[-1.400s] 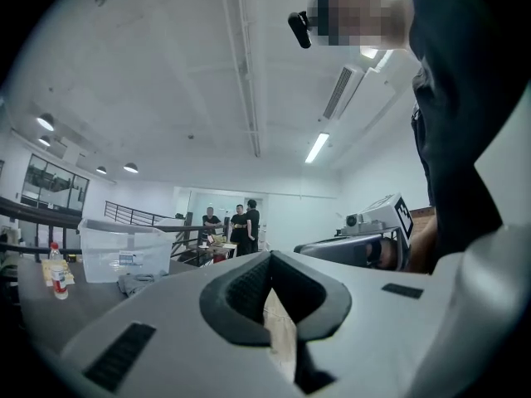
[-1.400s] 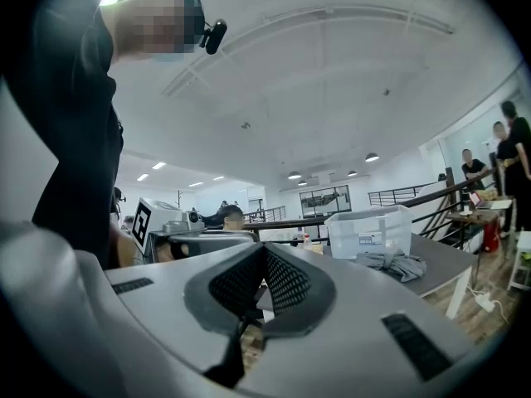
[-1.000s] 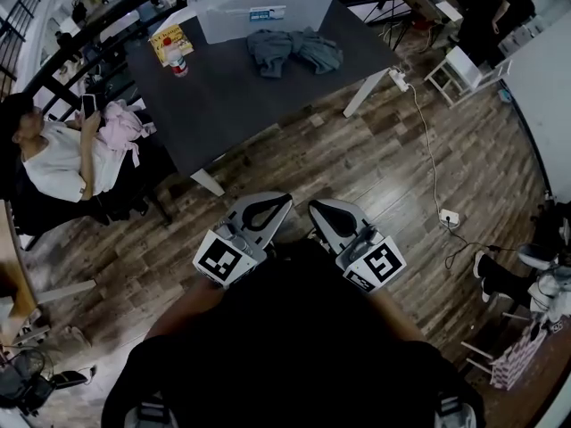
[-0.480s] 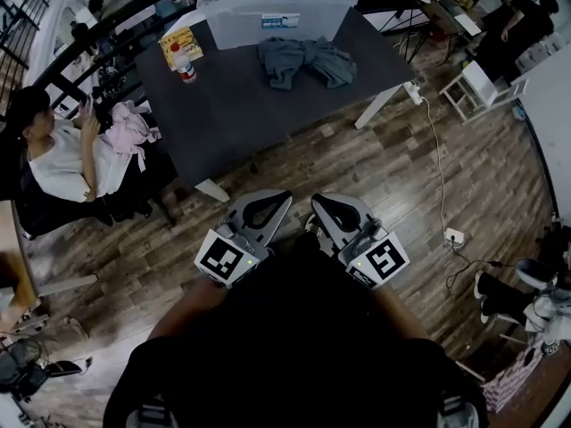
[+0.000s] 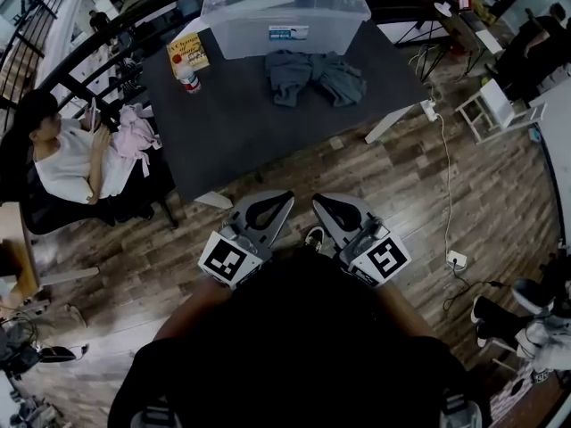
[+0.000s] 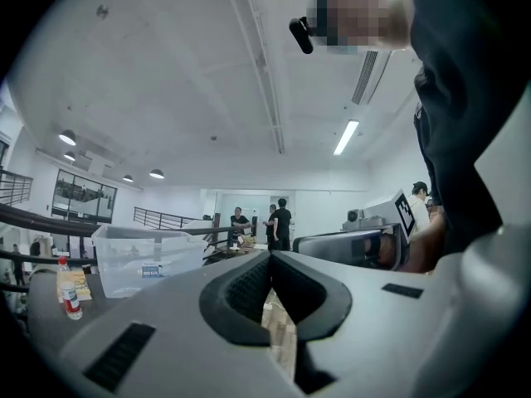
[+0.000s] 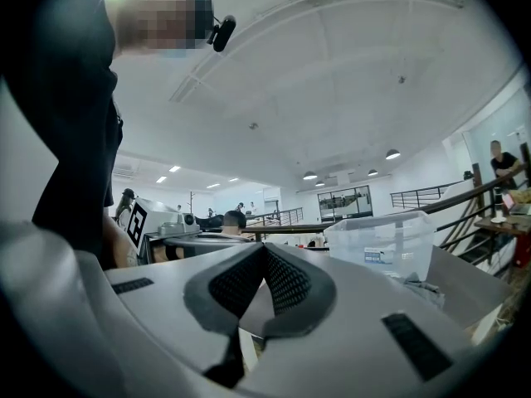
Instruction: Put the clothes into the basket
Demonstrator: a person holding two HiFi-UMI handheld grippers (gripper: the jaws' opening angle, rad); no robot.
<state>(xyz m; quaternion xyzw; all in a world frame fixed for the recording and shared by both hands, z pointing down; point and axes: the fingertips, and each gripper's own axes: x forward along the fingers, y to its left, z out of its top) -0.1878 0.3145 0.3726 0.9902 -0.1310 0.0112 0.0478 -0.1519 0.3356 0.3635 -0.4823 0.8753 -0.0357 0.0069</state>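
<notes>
Approach step, well short of the table (image 5: 232, 119); left gripper (image 5: 284, 200) and right gripper (image 5: 318, 201) closed, empty. Next likely calls for reaching the clothes (image 5: 314, 75), opening, gripping, lifting into the basket (image 5: 250, 39).

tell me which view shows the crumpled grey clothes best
The head view: the crumpled grey clothes lie whole on the dark table. The right gripper view catches only a grey edge; the left gripper view shows none.

A dark grey table (image 5: 241, 132) stands on a wood-plank floor (image 5: 401, 185). A clear plastic basket (image 5: 285, 16) sits at the table's far edge. Grey clothes (image 5: 314, 74) lie crumpled just in front of the basket. Left of the basket are a yellow book (image 5: 189, 53) and an upright bottle (image 5: 187, 77).
</notes>
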